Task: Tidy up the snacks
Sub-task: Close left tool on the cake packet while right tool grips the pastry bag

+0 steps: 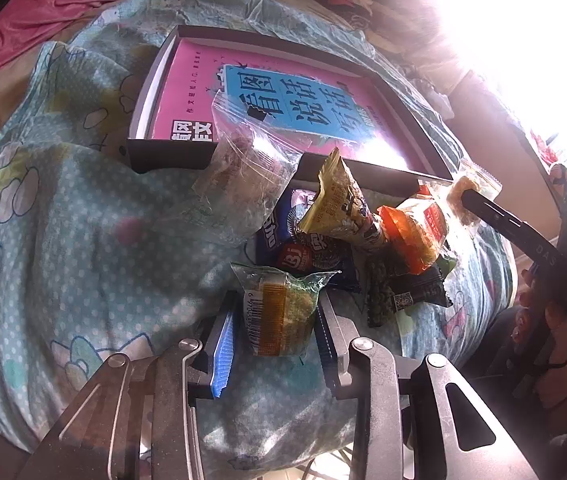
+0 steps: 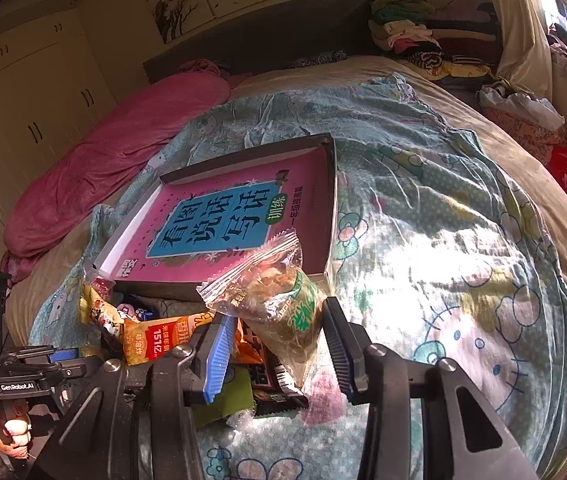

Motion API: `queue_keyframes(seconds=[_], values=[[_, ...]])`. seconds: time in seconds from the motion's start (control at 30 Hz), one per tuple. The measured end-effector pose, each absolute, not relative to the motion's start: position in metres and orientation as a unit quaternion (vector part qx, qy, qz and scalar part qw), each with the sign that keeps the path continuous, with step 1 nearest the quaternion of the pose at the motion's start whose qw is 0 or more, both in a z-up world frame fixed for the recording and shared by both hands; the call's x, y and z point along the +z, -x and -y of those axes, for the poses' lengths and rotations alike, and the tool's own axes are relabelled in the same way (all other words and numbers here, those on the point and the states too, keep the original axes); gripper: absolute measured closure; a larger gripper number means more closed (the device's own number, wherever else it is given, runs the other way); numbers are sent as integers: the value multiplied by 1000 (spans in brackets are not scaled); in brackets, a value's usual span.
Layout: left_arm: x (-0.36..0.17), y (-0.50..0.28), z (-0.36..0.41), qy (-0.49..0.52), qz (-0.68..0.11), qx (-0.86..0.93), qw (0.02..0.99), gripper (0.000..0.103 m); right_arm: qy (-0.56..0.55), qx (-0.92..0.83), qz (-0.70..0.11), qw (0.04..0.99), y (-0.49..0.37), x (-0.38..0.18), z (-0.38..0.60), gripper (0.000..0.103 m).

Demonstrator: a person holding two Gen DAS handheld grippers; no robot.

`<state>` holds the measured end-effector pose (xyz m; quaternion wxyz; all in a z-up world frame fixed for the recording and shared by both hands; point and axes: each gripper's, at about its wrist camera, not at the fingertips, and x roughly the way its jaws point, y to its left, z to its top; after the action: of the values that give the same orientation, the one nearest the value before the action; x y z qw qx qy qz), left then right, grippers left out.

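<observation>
A pile of snack packets lies on the bed before a shallow dark box [image 1: 171, 156] [image 2: 331, 200] that holds a pink book [image 1: 283, 108] [image 2: 219, 220]. My left gripper [image 1: 275, 320] is shut on a green and orange wrapped cake [image 1: 279, 316]. My right gripper [image 2: 275, 328] is open around a clear packet with green print [image 2: 275, 300], which leans on the box's near wall. In the left wrist view the pile shows a clear packet [image 1: 243, 176], a blue Oreo pack [image 1: 303, 248], a yellow packet [image 1: 343, 204] and an orange one [image 1: 415, 232].
A blue cartoon-print quilt [image 1: 63, 240] [image 2: 463, 220] covers the bed. A pink blanket [image 2: 115, 168] lies at the far left, with folded clothes [image 2: 411, 36] at the headboard. The right gripper's arm [image 1: 523, 240] shows at the pile's right edge.
</observation>
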<state>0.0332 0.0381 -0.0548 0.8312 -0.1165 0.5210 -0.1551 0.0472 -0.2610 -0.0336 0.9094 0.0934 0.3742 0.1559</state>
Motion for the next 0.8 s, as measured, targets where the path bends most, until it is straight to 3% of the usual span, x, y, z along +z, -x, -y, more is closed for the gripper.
queue_keyframes(seconds=[0.8], values=[[-11,-40,-79,143,-456,-113,871,66,-94,187,-330,921,-40,-14,251,59]])
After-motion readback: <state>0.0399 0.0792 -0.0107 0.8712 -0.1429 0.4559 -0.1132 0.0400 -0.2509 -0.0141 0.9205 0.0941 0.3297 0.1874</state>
